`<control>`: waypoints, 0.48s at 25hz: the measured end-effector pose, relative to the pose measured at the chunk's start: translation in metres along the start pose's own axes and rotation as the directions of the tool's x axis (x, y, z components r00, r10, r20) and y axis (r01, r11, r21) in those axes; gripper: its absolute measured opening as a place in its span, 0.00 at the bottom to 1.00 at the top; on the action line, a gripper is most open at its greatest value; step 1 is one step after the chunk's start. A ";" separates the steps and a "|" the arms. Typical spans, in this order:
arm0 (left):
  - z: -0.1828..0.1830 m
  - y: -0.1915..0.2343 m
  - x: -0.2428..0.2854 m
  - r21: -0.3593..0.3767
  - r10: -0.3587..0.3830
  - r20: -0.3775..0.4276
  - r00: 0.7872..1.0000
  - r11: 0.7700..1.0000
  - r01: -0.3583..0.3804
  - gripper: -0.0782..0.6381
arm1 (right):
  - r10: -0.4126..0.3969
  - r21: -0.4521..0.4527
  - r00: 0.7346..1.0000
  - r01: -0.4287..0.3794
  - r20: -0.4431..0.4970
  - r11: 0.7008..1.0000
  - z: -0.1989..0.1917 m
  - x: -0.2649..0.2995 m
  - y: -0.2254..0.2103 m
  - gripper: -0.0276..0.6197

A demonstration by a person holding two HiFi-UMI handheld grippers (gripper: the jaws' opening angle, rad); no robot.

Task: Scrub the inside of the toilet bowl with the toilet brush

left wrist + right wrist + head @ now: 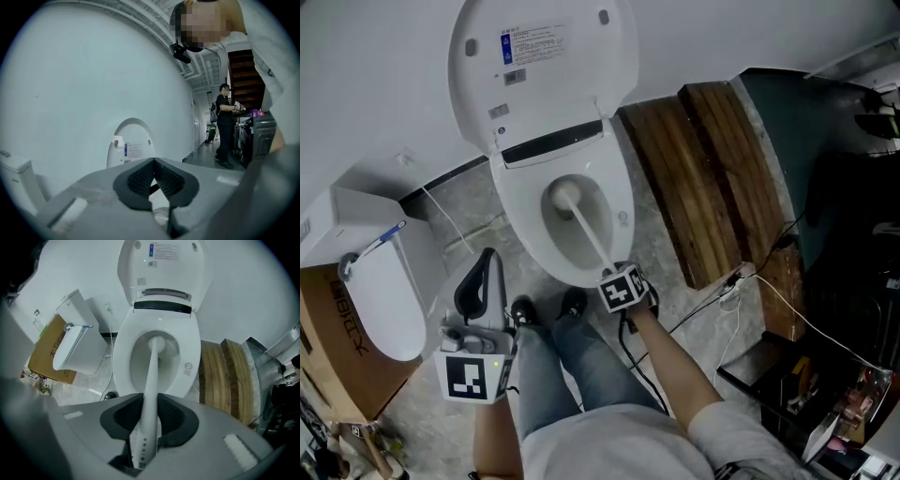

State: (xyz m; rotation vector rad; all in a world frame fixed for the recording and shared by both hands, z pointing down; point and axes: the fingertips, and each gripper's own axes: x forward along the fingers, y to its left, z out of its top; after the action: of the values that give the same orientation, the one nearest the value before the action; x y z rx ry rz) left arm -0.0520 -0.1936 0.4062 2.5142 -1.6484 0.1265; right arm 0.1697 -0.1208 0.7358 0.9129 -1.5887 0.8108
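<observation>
The right claw (pixel 149 401) is closed tightly on the white handle of the toilet brush (pixel 152 376), one jaw on each side of it. From this claw the handle runs straight ahead and down into the toilet bowl (pixel 123 357), and the brush head lies at the far end, low inside the bowl, near the back wall. Beyond the claw the lid (pixel 161 263) stands raised. Wooden planks (pixel 225 376) lie to the right of this claw, beside the bowl. The left claw (pixel 153 161) is to the left of the right one, well apart from the bowl; its jaws are pressed together with nothing between them, and it faces the white wall
</observation>
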 end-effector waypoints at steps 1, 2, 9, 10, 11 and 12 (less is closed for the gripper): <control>-0.001 -0.001 0.002 0.006 -0.013 0.010 1.000 1.000 0.013 0.11 | -0.004 -0.004 1.000 0.004 -0.003 1.000 0.001 0.003 0.000 0.19; -0.002 -0.003 0.005 0.010 -0.028 0.023 0.999 1.000 0.028 0.11 | -0.009 -0.009 1.000 0.009 -0.007 1.000 0.002 0.006 -0.001 0.19; -0.014 -0.002 0.024 0.019 -0.115 0.041 0.993 0.993 0.114 0.11 | -0.057 -0.040 0.998 0.056 -0.033 0.998 0.011 0.024 -0.007 0.19; -0.016 -0.001 0.028 0.021 -0.127 0.038 0.991 0.992 0.126 0.11 | -0.065 -0.045 0.997 0.063 -0.034 0.997 0.014 0.026 -0.007 0.19; -0.018 0.000 0.031 0.025 -0.140 0.034 0.990 0.990 0.139 0.11 | -0.070 -0.049 0.997 0.069 -0.035 0.996 0.016 0.029 -0.007 0.19; -0.019 0.001 0.035 0.030 -0.154 0.029 0.988 0.988 0.153 0.11 | -0.075 -0.050 0.997 0.074 -0.034 0.996 0.019 0.031 -0.008 0.19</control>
State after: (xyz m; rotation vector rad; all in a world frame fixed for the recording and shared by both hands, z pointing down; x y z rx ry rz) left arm -0.0388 -0.2226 0.4303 2.6653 -1.4662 0.0946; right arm 0.1640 -0.1455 0.7631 0.9124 -1.5284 0.7288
